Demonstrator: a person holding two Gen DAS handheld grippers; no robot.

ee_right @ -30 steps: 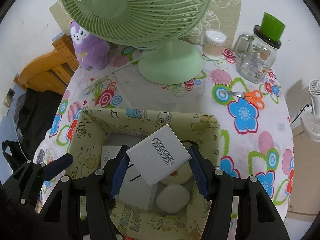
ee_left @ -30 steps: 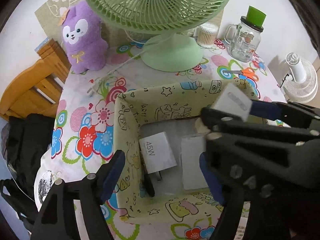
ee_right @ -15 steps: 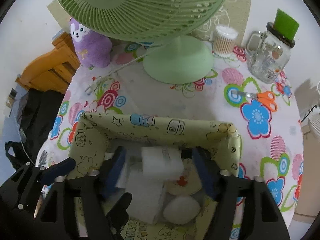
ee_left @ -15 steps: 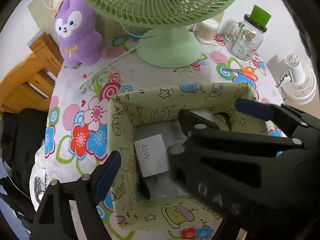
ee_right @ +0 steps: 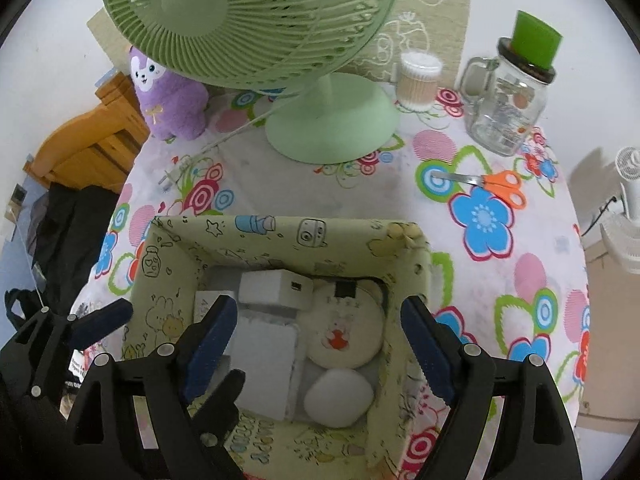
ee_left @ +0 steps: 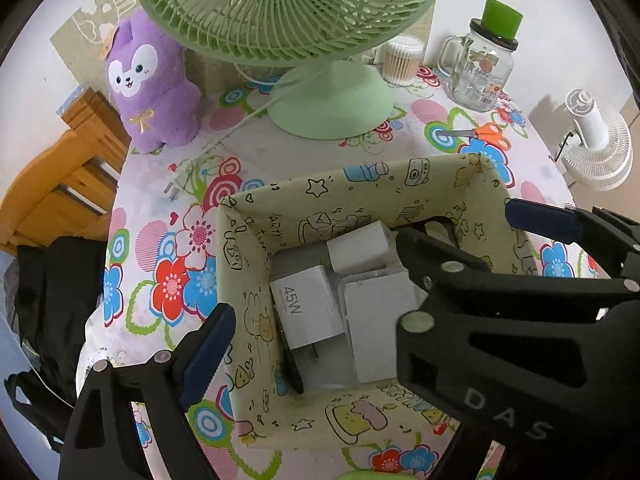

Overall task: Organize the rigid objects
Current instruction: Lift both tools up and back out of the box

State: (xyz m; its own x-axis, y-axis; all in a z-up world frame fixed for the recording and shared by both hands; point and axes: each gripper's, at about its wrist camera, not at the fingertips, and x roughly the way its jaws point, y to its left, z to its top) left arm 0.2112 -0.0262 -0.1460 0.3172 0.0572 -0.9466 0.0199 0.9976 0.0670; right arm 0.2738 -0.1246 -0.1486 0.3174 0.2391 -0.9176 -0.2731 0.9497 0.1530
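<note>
A pale green patterned storage box (ee_right: 280,229) (ee_left: 244,264) sits on the floral tablecloth. Inside lie a white charger block (ee_right: 276,290) (ee_left: 358,248), a white 45W adapter (ee_left: 306,312), a flat white box (ee_right: 262,364) (ee_left: 378,332), a round cream compact (ee_right: 346,332) and a white oval case (ee_right: 338,398). My right gripper (ee_right: 318,352) is open and empty above the box. In the left wrist view the right gripper's black body (ee_left: 500,320) hides the box's right side. My left gripper (ee_left: 360,276) is open and empty, spanning the box.
A green desk fan (ee_right: 332,116) stands behind the box, its cord and plug (ee_right: 170,178) trailing left. A purple plush (ee_right: 168,96), cotton swab jar (ee_right: 418,80), glass mug jar (ee_right: 506,108) and orange scissors (ee_right: 496,184) lie farther back. A wooden chair (ee_left: 52,192) is at left.
My right gripper opened and let go of the white charger block, which now lies at the back of the box. Both cameras pulled back slightly.
</note>
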